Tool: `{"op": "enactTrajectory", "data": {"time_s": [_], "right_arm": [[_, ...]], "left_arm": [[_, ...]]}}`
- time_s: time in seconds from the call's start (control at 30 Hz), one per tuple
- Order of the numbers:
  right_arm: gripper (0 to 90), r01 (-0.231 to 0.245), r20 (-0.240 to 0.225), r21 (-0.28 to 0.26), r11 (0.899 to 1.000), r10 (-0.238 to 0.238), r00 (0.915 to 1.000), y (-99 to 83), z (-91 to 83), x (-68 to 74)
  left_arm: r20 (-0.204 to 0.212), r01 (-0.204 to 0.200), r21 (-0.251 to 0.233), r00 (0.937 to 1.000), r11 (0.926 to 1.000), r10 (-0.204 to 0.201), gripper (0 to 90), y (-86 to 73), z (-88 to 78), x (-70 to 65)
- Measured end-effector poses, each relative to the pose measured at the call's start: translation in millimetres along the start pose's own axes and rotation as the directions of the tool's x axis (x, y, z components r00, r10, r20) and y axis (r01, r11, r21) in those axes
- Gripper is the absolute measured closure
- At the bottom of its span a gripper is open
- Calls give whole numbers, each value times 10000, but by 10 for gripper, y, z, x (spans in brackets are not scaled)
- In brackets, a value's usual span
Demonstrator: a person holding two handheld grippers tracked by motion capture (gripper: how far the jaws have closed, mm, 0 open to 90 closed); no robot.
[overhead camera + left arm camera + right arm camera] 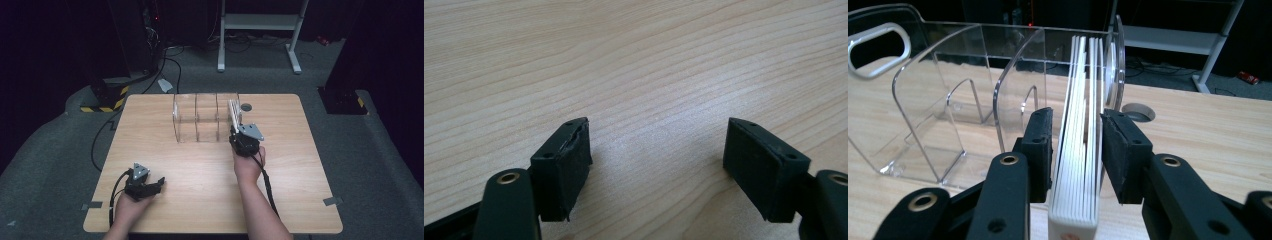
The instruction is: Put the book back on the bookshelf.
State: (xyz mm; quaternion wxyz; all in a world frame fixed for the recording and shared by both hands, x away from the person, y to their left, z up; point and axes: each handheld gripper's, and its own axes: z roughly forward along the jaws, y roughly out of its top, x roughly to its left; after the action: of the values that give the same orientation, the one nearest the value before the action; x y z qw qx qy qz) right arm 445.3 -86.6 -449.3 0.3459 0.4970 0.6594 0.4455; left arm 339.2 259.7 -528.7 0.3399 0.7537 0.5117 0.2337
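A clear plastic rack (pixel 200 122) with upright dividers stands toward the far edge of the wooden table (pixel 200 195), and everything else here is placed against it. At the rack's right end, in its last slot, a white book (pixel 1079 150) stands upright on its edge, its pages facing the right gripper's camera and its outer cover close to the rack's clear end wall.

The right gripper (pixel 239 134) sits just at the near side of that right end, pointing into the rack. In the right gripper view its two black jaws stand either side of the book, one by each cover. A sliver of gap shows on the left side, and the right pad (pixel 1120 150) looks close against the cover (whether it presses there is hard to tell); the jaws look loosened round the book rather than clamped on it. The other slots of the rack, to the left of the book, are see-through down to the table.

The left gripper (pixel 150 186) lies well away from the rack, near the table's front left corner, resting low in the person's hand. In the left gripper view its jaws are spread wide apart with only bare wood grain between them, grasping nothing.
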Motion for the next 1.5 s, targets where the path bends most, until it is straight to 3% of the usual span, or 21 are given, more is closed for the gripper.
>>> {"op": "enactTrajectory", "data": {"time_s": [0.23,0.5,0.63,0.7,1.13,1.5], "right_arm": [[644,-171,-80,102,9998,172,9998,-134,-74,-1],[643,-26,-124,485,9988,32,9999,-261,-79,-2],[707,-135,-51,576,9982,138,9999,-291,-62,13],[746,-150,129,607,9980,142,9998,-284,-62,16],[756,-487,658,187,9986,474,9967,-167,22,54],[756,-208,1098,-78,9998,215,9937,-99,133,87]], "left_arm": [[-4,-3,0,10000,10000,3,269,0,0,0],[-11,-19,30,10000,10000,20,272,-4,-7,-1],[-5,-16,50,10000,10000,16,273,-5,-11,0],[-6,-15,50,10000,10000,15,273,-5,-11,0],[11,-22,43,10000,10000,22,273,-4,-10,2],[17,-16,33,10000,10000,16,273,-4,-9,2]]}}
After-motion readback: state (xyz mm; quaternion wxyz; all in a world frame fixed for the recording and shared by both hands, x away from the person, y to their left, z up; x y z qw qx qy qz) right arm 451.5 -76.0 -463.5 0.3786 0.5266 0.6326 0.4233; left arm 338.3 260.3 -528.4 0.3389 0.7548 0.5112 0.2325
